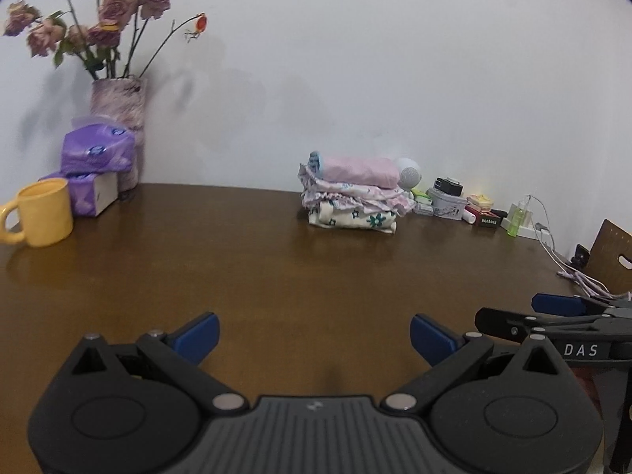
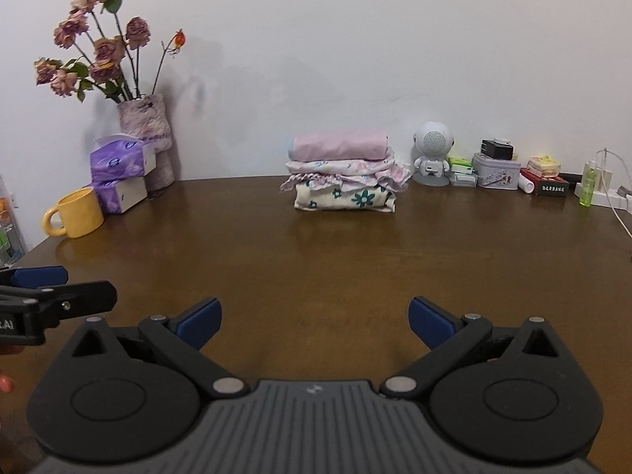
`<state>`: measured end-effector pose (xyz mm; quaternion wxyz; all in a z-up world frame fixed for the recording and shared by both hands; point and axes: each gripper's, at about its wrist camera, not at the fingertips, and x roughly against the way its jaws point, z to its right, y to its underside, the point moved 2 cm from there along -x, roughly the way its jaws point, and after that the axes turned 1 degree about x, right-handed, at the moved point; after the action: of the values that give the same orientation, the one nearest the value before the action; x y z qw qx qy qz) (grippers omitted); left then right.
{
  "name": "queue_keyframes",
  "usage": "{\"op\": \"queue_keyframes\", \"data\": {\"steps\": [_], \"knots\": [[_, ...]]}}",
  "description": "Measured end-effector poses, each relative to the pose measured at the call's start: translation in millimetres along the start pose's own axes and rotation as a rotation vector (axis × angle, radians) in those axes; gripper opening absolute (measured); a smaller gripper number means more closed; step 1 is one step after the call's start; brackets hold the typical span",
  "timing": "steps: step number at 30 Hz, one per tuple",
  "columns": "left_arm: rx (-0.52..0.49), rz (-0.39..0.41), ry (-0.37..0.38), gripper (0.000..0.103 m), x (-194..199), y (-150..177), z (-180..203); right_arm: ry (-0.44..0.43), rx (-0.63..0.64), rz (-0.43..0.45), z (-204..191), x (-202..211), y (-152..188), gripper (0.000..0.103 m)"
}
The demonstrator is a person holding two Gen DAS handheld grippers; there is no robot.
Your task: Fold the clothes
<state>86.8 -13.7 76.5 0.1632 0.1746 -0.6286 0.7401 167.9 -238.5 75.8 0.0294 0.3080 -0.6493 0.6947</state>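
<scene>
Both grippers hover low over the near part of the brown bench, side by side and pointing toward the back wall. The left gripper has its blue-padded fingers spread wide with nothing between them, only bare wood. The right gripper is spread just as wide and is equally empty; its fingers frame a bare stretch of bench.

The clothes sit well apart from both grippers, at the far side of the bench near the wall: a neat stack of folded clothes with a pink piece on top, pale patterned pieces in the middle and a cream piece with teal flowers at the bottom. Just beside it to the right stands a small white robot-shaped speaker, then a tin and small boxes. To the left are a yellow mug, purple tissue packs and a vase of dried roses.

No unfolded garment shows in either view, so the folding seems either finished or paused between items. If another garment remains, the next move would call for bringing it onto the open bench and laying it flat; where it would come from cannot be told here.
</scene>
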Motion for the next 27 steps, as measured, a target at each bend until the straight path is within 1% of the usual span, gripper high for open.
{"op": "queue_keyframes", "data": {"steps": [5, 10, 14, 17, 20, 24, 27], "knots": [[-0.025, 0.006, -0.019, 0.103, 25.3, 23.5, 1.7, 0.015, 0.007, 0.014, -13.6, 23.8, 25.3, 0.103], [-0.045, -0.011, -0.030, 0.103, 39.6, 47.7, 7.4, 0.003, -0.016, -0.014, -22.4, 35.4, 50.7, 0.103], [-0.020, -0.047, -0.008, 0.103, 43.1, 64.7, 8.1, 0.001, -0.026, -0.030, -28.6, 42.0, 68.2, 0.103], [-0.022, -0.062, -0.021, 0.103, 43.3, 75.1, 8.9, -0.010, -0.046, -0.042, -32.1, 45.5, 79.3, 0.103], [-0.028, -0.056, -0.033, 0.103, 44.0, 80.9, 8.3, -0.018, -0.055, -0.049, -35.1, 47.5, 87.8, 0.103], [-0.033, -0.045, -0.052, 0.103, 44.2, 86.5, 6.7, -0.007, -0.042, -0.037, -39.2, 50.0, 93.7, 0.103], [-0.033, -0.055, -0.058, 0.103, 39.9, 89.9, 4.1, -0.005, -0.040, -0.028, -41.0, 50.9, 96.8, 0.103]]}}
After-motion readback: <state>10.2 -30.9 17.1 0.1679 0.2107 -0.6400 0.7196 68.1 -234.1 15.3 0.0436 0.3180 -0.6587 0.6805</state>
